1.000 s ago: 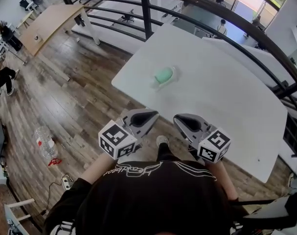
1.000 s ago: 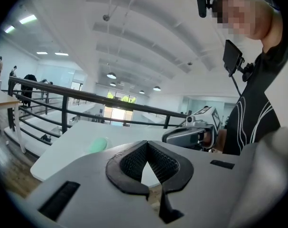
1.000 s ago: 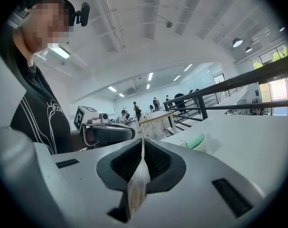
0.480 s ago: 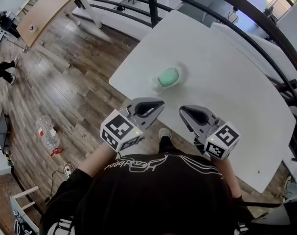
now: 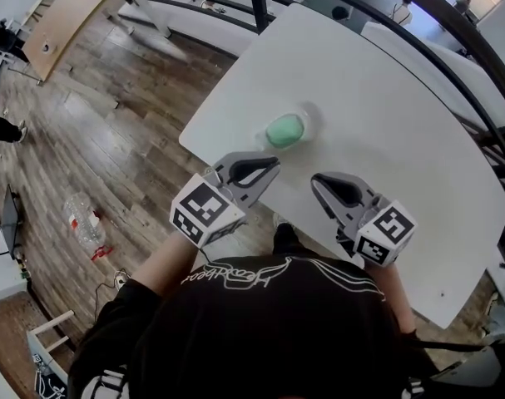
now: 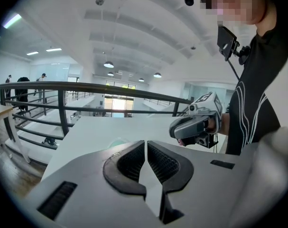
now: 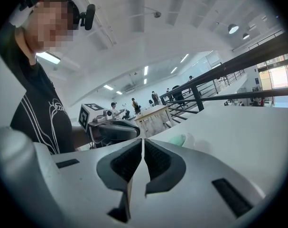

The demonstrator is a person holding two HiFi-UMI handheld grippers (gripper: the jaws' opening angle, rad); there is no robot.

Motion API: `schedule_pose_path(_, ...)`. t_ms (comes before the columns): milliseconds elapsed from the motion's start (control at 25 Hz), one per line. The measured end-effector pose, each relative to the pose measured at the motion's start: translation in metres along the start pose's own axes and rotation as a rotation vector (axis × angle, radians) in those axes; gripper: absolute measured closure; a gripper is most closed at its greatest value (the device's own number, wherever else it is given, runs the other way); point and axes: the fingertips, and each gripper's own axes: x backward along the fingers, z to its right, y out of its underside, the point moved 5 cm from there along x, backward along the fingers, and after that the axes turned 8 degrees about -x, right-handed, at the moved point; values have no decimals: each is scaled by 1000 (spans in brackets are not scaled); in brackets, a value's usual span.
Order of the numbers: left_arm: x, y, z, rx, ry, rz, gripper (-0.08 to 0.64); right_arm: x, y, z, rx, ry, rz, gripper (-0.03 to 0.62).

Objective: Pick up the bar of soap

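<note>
The left gripper (image 5: 269, 166) and right gripper (image 5: 318, 180), both closed and empty, have neared the green soap (image 5: 285, 130); likely firm and slippery, best grasped across its narrow width.

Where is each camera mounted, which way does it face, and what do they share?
Head view: on the person's head, looking steeply down at the white table and green soap; black shirt, left gripper and right gripper show.
Left gripper view: on the left gripper, looking along its shut fingers across the table to the railing; shirt at right.
Right gripper view: on the right gripper, looking along its shut fingers toward the soap; shirt at left.
Shared: each gripper view shows the other gripper; all show the table.
</note>
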Motion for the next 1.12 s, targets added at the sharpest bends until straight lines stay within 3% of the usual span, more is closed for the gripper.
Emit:
schedule_pose_path(280, -11, 2, -25, -22, -40, -3, 521, -5, 5, 11, -21, -2, -13, 572)
schedule_pose_path(720, -48, 11, -59, -90, -38, -80, 337, -4, 8, 40, -58, 31, -16, 572)
schedule_pose_path(1120, -76, 31, -66, -193, 39, -203, 264, -5, 11, 54, -80, 47, -17, 572)
